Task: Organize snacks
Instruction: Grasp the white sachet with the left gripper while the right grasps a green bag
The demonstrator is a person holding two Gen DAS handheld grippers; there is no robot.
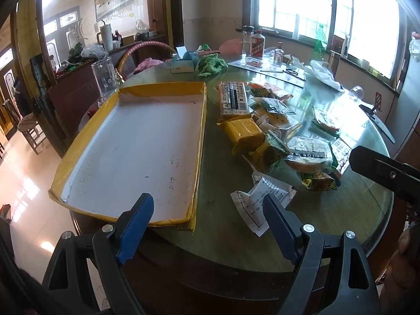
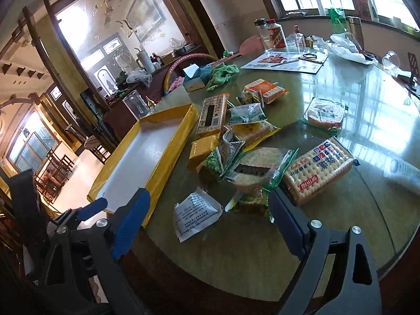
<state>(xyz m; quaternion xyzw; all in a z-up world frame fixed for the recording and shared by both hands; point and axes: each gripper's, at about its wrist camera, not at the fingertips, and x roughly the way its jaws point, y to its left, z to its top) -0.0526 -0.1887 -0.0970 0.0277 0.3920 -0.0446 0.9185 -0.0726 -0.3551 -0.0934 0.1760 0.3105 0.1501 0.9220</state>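
The snack packets [image 2: 246, 144] lie heaped on the worktop [image 2: 249, 246], right of the empty yellow tray [image 1: 136, 152]. Both grippers hang spread and empty at the near edge. The right gripper [image 2: 207, 225] is nearer the heap, with the cracker pack [image 2: 317, 173] just ahead; the left gripper [image 1: 207, 228] faces the tray's near right corner.

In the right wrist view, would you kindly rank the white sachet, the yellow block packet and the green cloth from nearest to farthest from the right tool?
1. White sachet: nearest, just ahead between the open fingers.
2. Yellow block packet: mid-table, beside the tray.
3. Green cloth: farthest, by the tissue box.
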